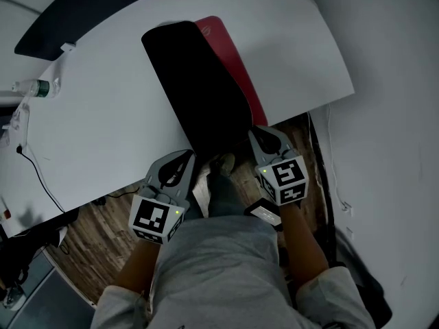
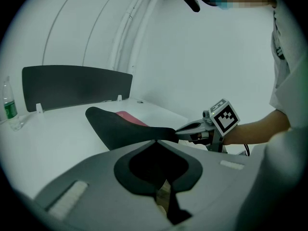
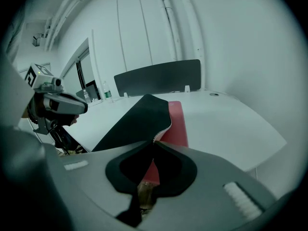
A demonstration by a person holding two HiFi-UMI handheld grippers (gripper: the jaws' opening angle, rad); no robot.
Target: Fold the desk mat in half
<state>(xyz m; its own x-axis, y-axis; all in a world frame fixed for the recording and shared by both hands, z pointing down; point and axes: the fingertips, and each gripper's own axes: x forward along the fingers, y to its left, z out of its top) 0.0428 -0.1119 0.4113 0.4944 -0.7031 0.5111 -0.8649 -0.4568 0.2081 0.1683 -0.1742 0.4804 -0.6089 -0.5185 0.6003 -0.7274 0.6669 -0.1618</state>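
The desk mat (image 1: pixel 199 91) lies on the white table (image 1: pixel 103 122), its black underside turned up over the red face (image 1: pixel 236 57), which shows as a strip on the right. Both grippers are at the table's near edge. My left gripper (image 1: pixel 188 156) is shut on the mat's near left corner, and in the left gripper view the black mat (image 2: pixel 120 129) runs into the closed tips (image 2: pixel 155 141). My right gripper (image 1: pixel 260 131) is shut on the near right corner. Black sheet (image 3: pixel 134 119) and red face (image 3: pixel 175 124) meet at its tips (image 3: pixel 153 142).
A water bottle (image 1: pixel 36 86) and a cable (image 1: pixel 34 164) are on the table's left side. A dark partition panel (image 3: pixel 159 76) stands along the far edge. The person's legs and wooden floor (image 1: pixel 103 245) are below the near edge.
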